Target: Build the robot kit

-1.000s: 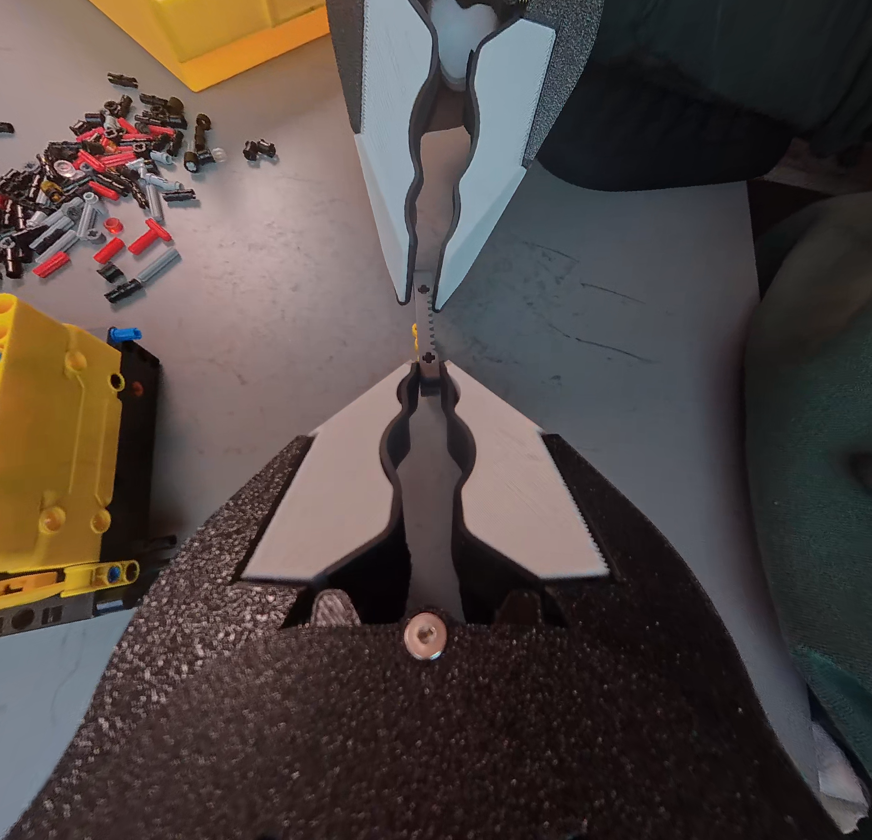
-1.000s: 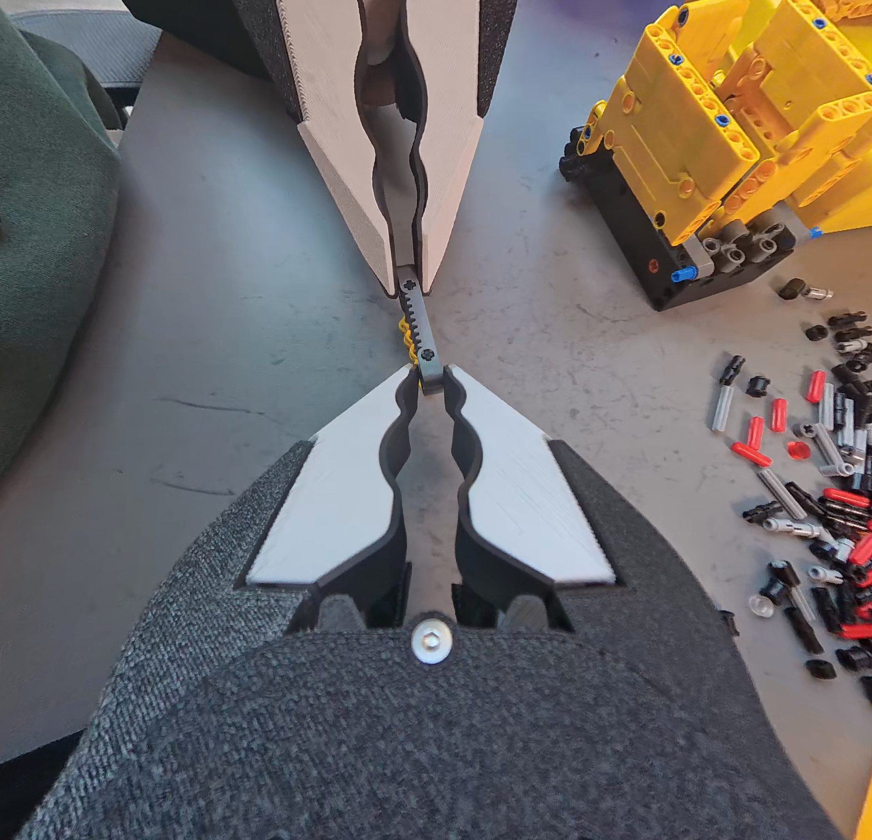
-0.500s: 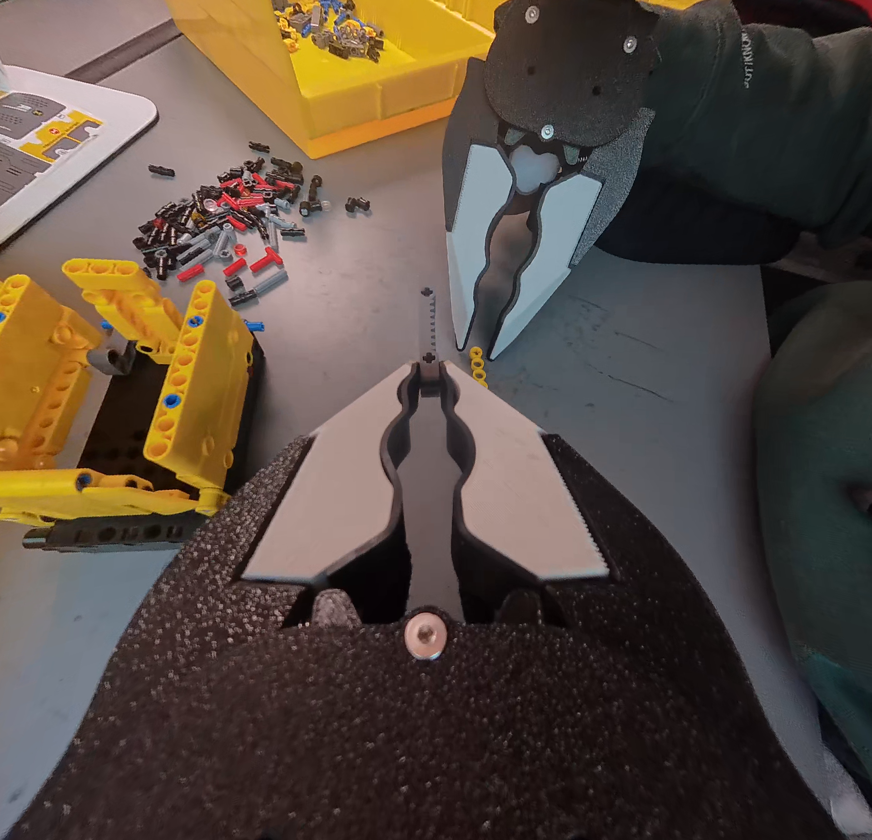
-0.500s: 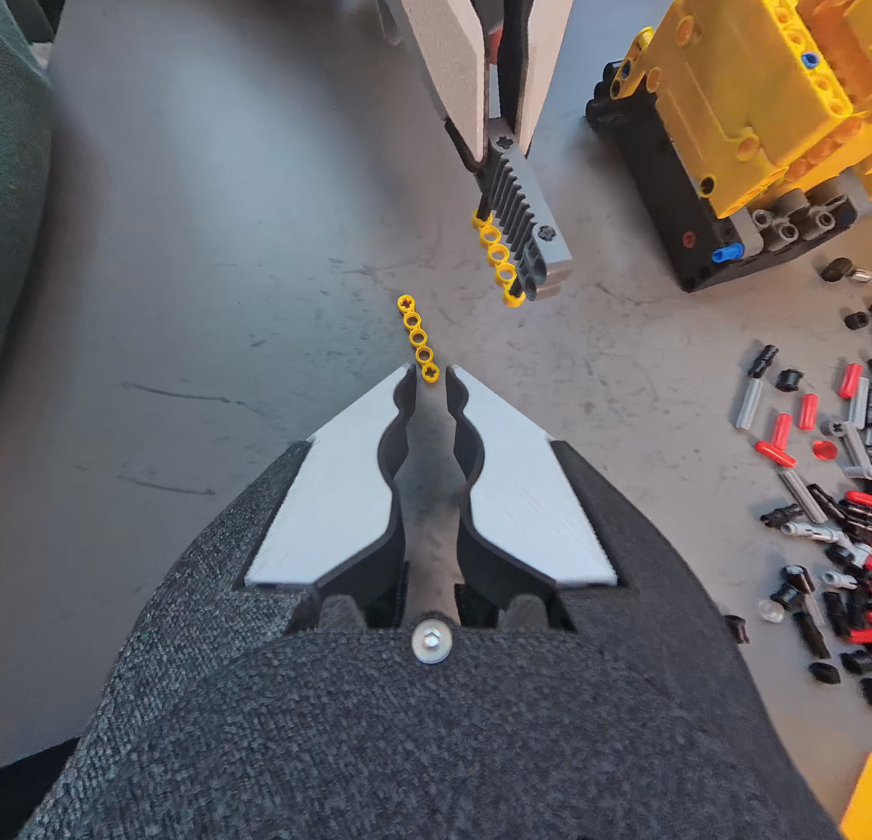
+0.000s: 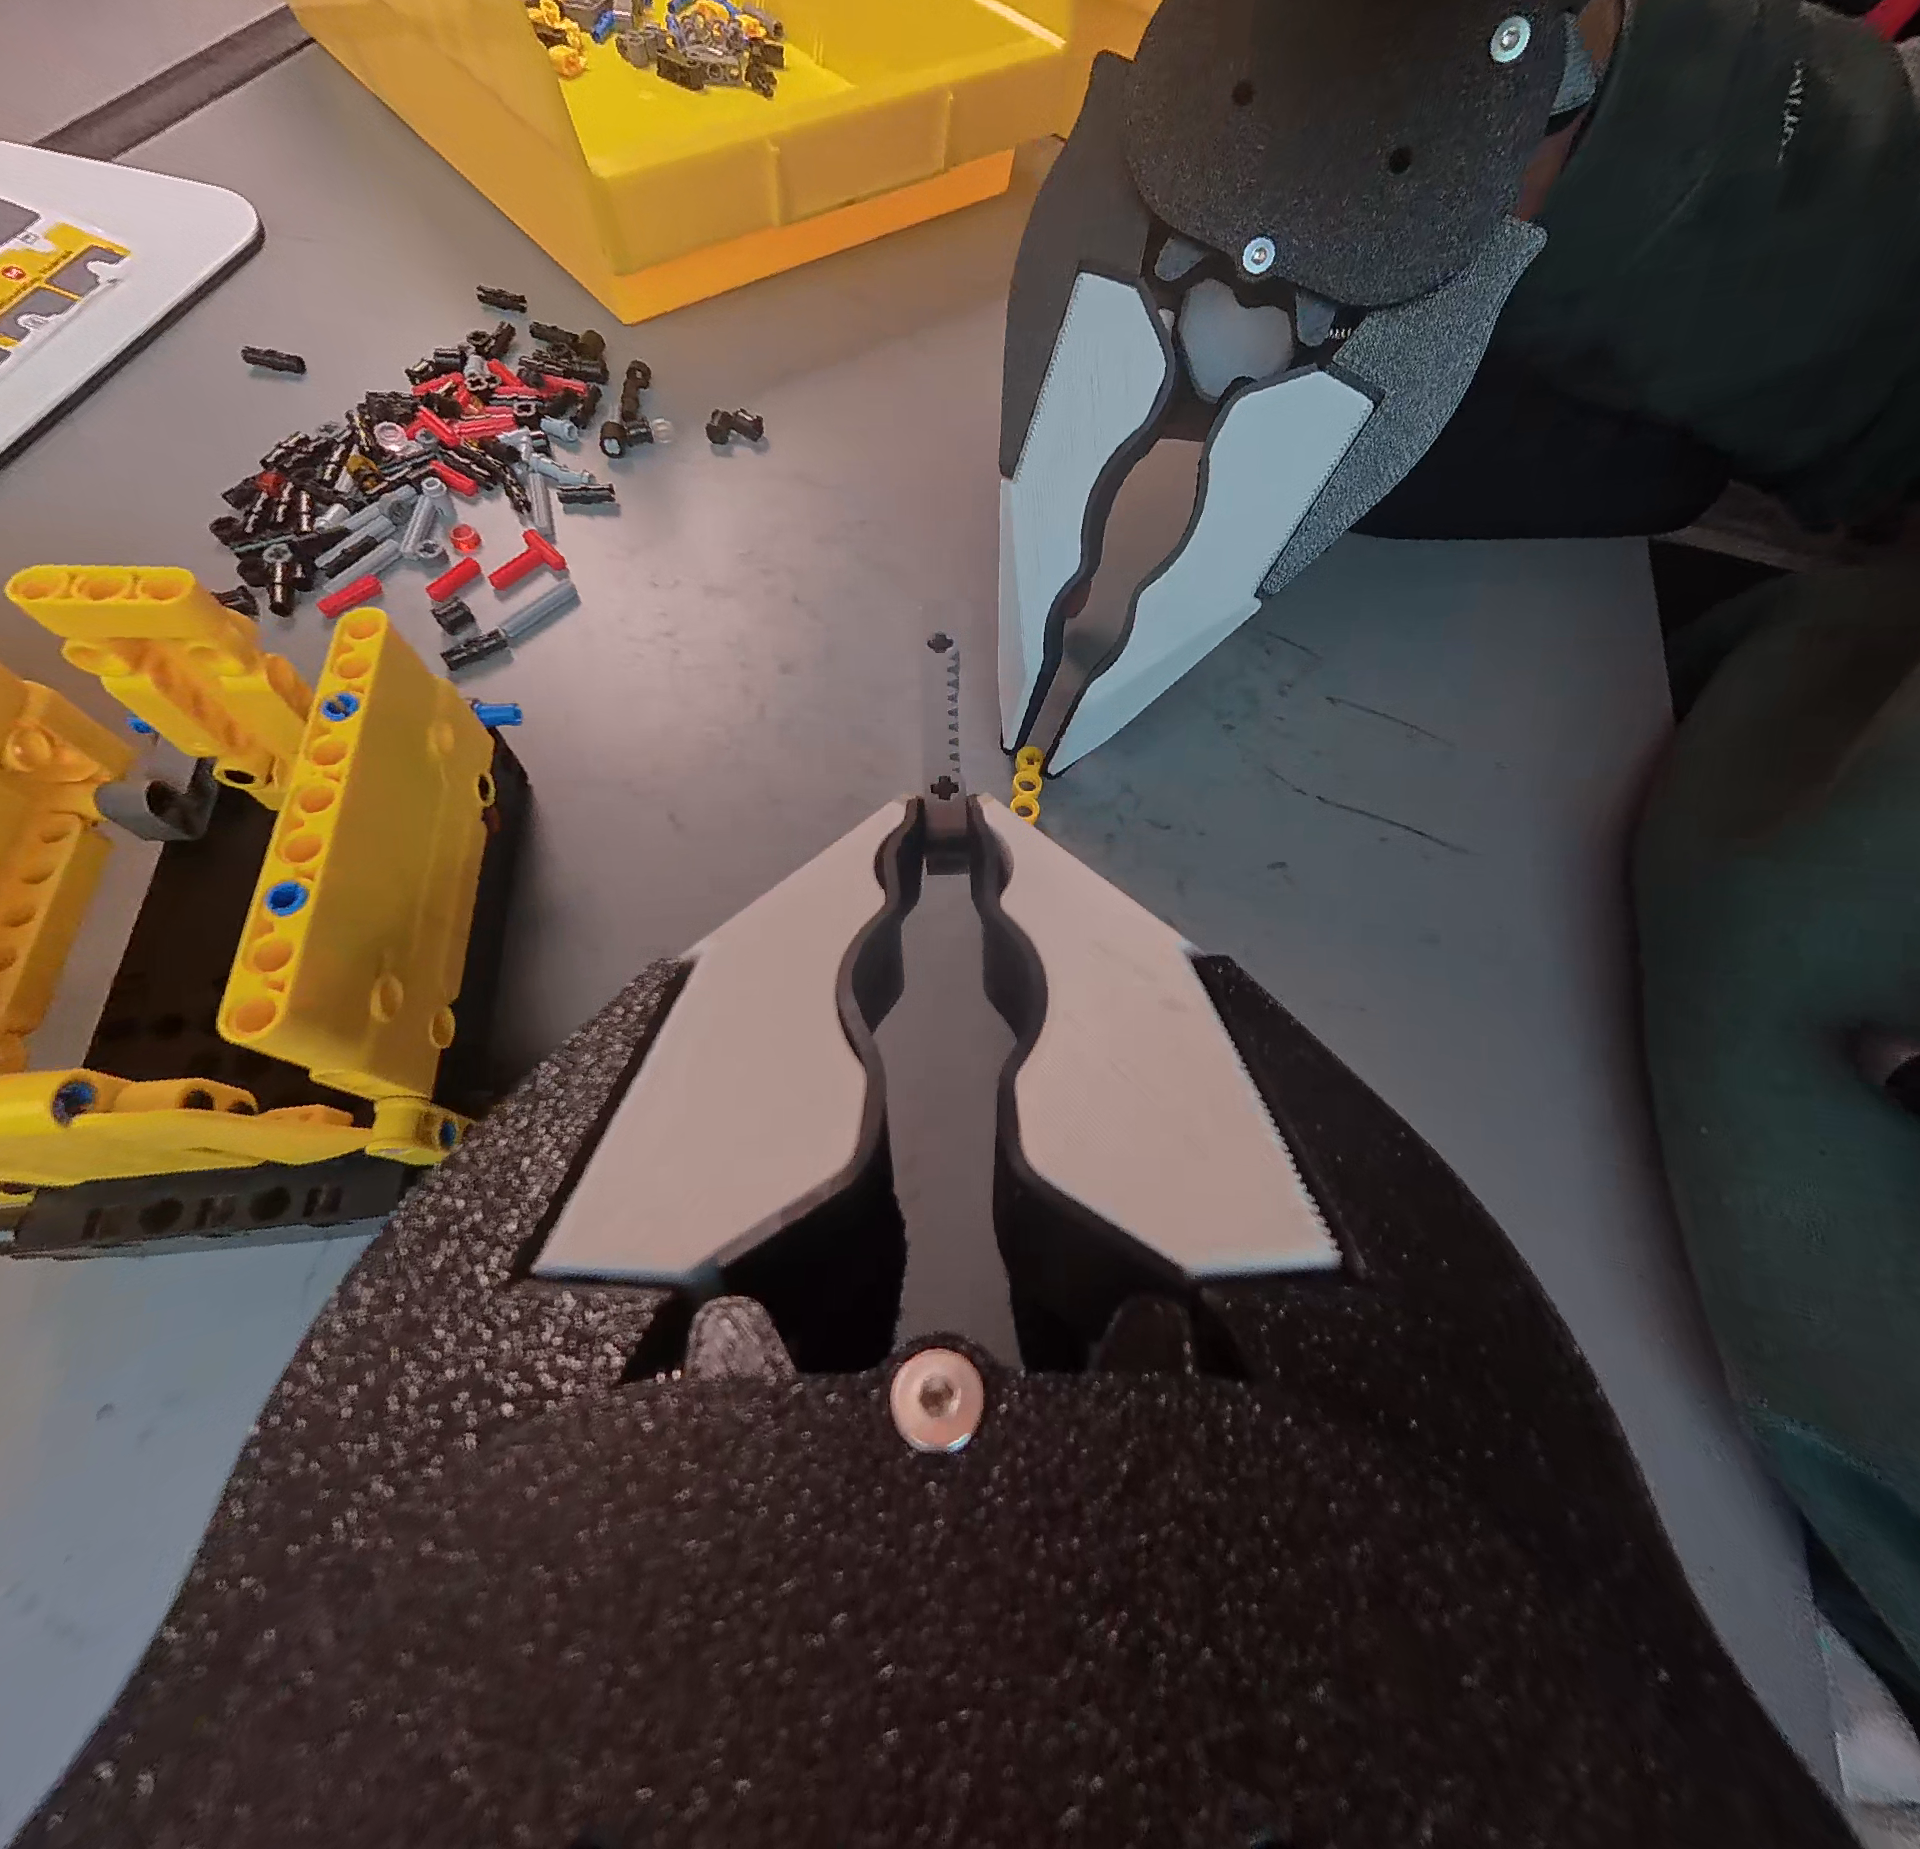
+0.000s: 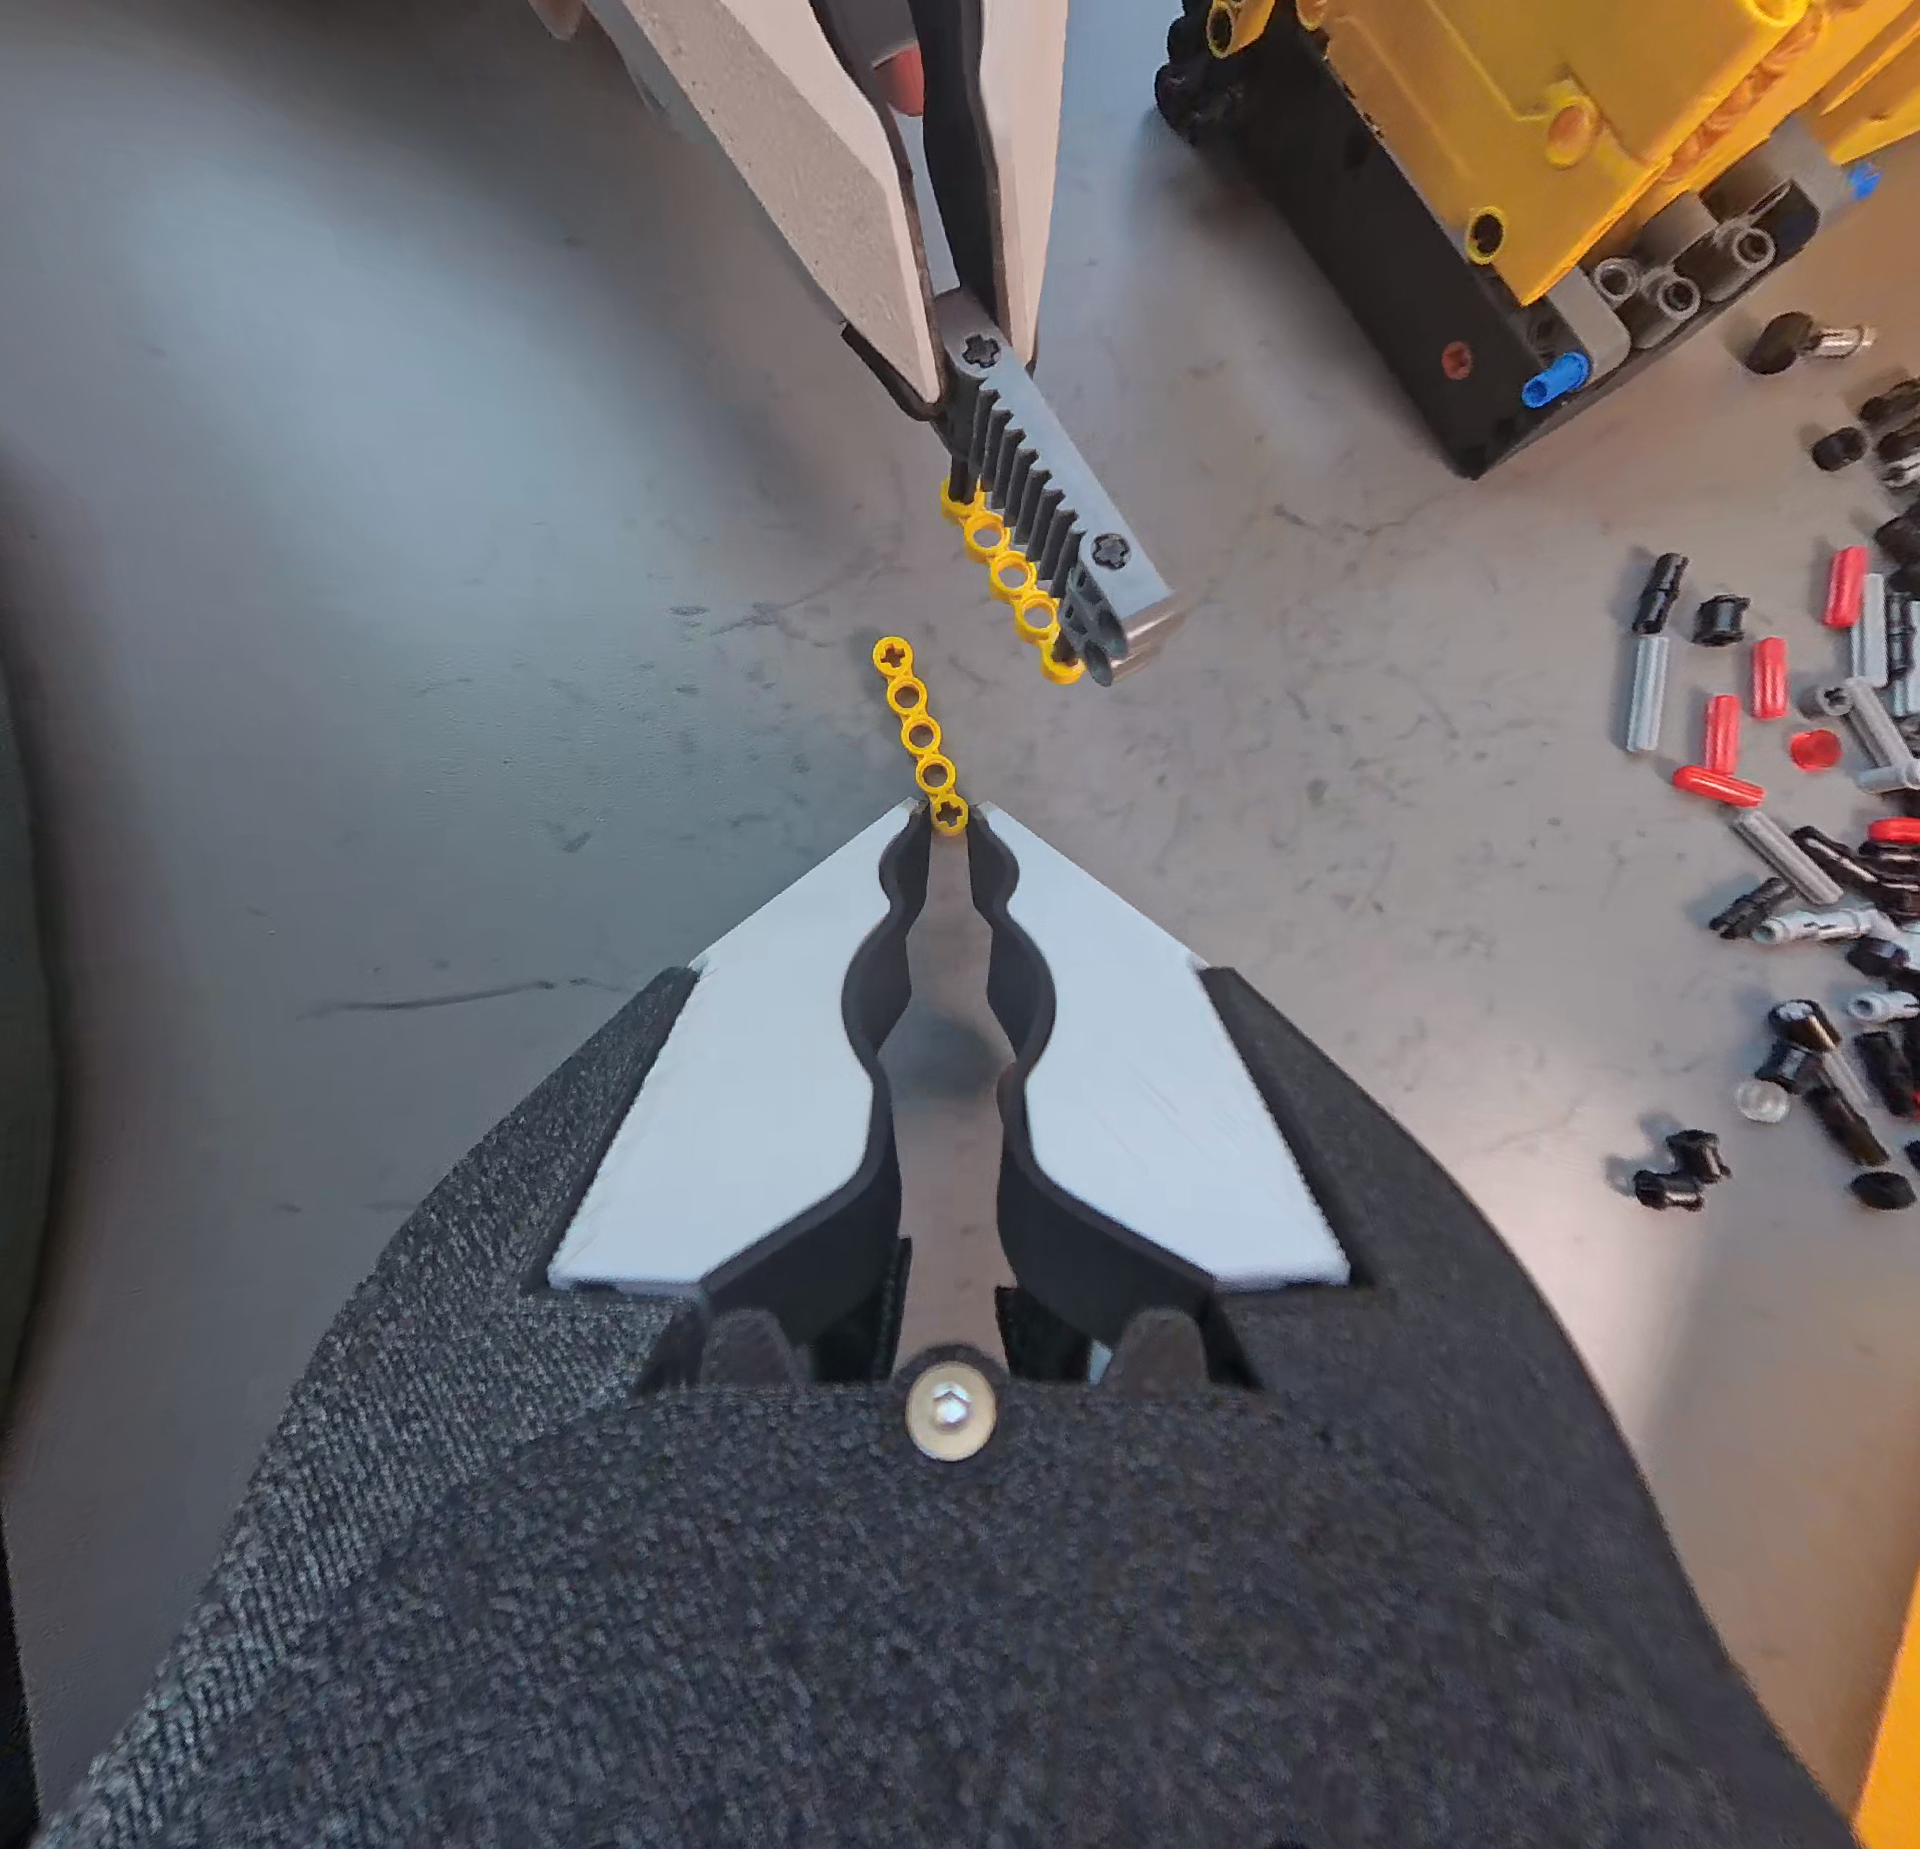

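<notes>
The left gripper (image 5: 943, 812) has its fingers pinched on one end of a grey toothed bar (image 5: 943, 719); the bar juts straight out past the fingertips, with a yellow holed strip (image 6: 1013, 578) fixed along its side, seen in the right wrist view. The right gripper (image 6: 945, 812) has its fingers closed on the near end of a second thin yellow strip (image 6: 920, 734), which reaches forward from the tips toward the toothed bar — the two pieces are near but apart.

To the left of the left gripper's fingers stands a yellow and black block model (image 5: 312, 916), and beyond it a loose pile of small black, red and grey pins (image 5: 436, 469) lies on the grey table (image 5: 1351, 916). Farther ahead sits a yellow bin (image 5: 790, 137) holding a heap of small blue, grey, black and yellow parts (image 5: 655, 23). At the far left edge lies a white printed sheet (image 5: 94, 272). A dark green sleeve (image 5: 1714, 293) is behind the right gripper.
</notes>
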`<state>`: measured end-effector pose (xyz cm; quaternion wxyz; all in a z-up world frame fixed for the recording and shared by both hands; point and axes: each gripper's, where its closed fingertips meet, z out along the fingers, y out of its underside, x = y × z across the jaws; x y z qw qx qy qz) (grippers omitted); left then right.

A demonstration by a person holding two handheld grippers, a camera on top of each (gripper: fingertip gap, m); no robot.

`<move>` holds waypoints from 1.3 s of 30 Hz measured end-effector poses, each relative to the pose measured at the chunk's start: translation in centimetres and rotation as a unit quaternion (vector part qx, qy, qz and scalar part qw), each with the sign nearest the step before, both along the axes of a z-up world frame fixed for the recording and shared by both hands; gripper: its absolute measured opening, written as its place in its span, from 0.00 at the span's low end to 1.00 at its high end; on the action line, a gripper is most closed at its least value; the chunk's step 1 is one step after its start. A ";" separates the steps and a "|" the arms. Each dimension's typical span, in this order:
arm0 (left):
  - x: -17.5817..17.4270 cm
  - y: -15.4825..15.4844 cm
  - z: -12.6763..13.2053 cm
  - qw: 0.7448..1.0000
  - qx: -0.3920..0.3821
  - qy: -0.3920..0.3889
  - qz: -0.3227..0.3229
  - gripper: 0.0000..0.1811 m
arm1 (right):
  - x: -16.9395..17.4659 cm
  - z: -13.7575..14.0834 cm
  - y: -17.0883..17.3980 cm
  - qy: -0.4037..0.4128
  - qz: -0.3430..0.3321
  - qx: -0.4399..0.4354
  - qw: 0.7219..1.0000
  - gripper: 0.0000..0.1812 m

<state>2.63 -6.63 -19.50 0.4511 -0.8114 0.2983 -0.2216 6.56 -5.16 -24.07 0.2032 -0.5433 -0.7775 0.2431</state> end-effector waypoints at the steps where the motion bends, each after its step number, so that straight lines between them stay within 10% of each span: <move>1: 0.0 0.0 0.0 1.000 0.000 0.001 -0.001 0.04 | 0.0 0.0 0.0 -0.003 -0.005 -0.002 1.000 0.03; 19: 1.9 -1.1 -0.5 0.997 -0.016 0.001 -0.069 0.04 | 0.5 3.0 0.3 0.110 0.094 -0.012 0.989 0.14; 39: 2.6 -1.1 -1.8 0.995 -0.031 0.028 -0.090 0.04 | 0.3 2.2 -0.4 0.095 0.112 -0.048 0.988 0.05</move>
